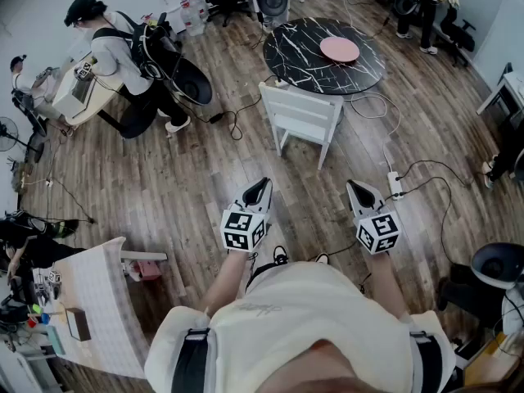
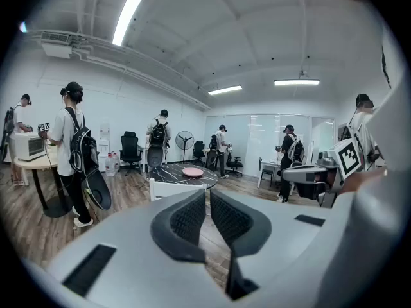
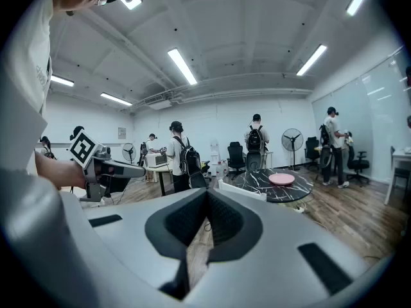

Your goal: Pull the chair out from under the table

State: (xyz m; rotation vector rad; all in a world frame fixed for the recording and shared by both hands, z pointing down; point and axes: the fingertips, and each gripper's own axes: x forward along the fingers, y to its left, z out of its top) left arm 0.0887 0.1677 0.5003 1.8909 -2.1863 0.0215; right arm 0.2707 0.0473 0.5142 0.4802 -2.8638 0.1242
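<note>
From where I stand, the grey left gripper (image 2: 207,194) points across the room, its black ribbed jaws a thin slit apart with nothing between them. Beyond stands a white wooden chair (image 2: 168,188), in front of a round black marbled table (image 2: 166,174) bearing a pink disc (image 2: 192,171).

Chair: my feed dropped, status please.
Left gripper ajar, right gripper shut, both empty. White chair at marble table, untouched, well ahead. Power strip on floor, right side.

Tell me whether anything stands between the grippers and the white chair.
Nothing visible does. Only bare wooden floor lies between the left gripper, the right gripper and the white chair at the black marble table. The power strip lies off to the right of that path.
</note>
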